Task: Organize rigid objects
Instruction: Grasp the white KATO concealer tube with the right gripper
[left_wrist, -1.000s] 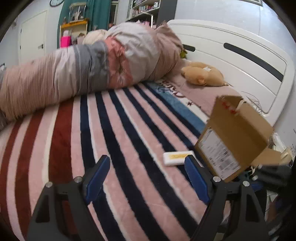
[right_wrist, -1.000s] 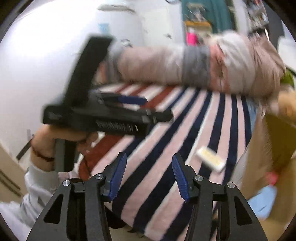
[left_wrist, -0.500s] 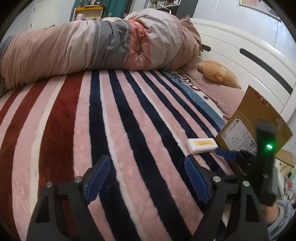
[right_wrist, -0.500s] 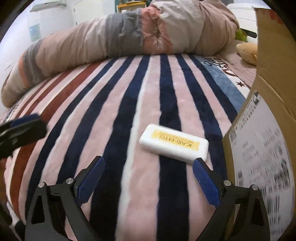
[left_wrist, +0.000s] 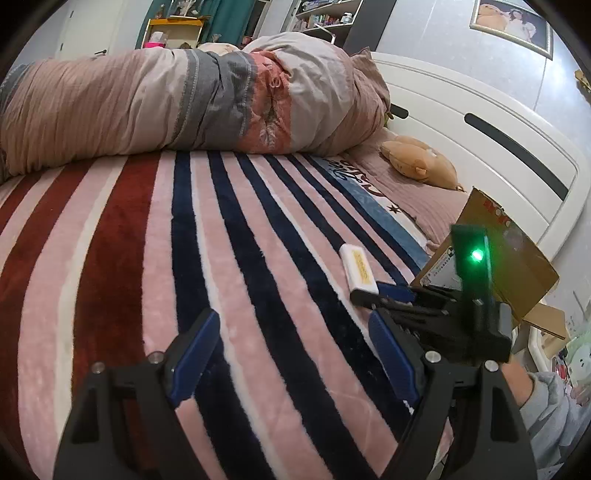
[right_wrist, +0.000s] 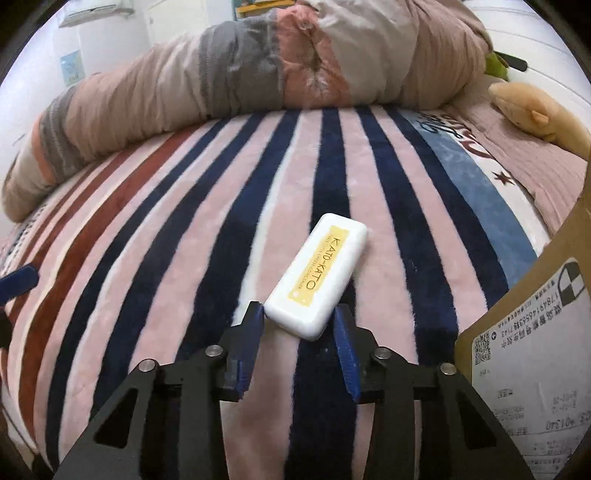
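A white oblong case with a yellow KATO-KATO label (right_wrist: 318, 277) lies on the striped blanket; it also shows in the left wrist view (left_wrist: 359, 270). My right gripper (right_wrist: 300, 320) has its blue fingers on either side of the case's near end, narrowed around it, touching or nearly so. In the left wrist view the right gripper (left_wrist: 384, 295) reaches the case from the right. My left gripper (left_wrist: 291, 350) is open and empty, low over the blanket, left of the case.
A cardboard box (right_wrist: 535, 350) with a shipping label stands at the right bed edge, also in the left wrist view (left_wrist: 509, 258). A rolled duvet (left_wrist: 184, 103) lies across the far side. A tan plush toy (left_wrist: 421, 162) and a white headboard (left_wrist: 498, 140) are at the right.
My right gripper has moved forward to the white case and narrowed its fingers around the near end. The left gripper has shifted slightly and stayed open.
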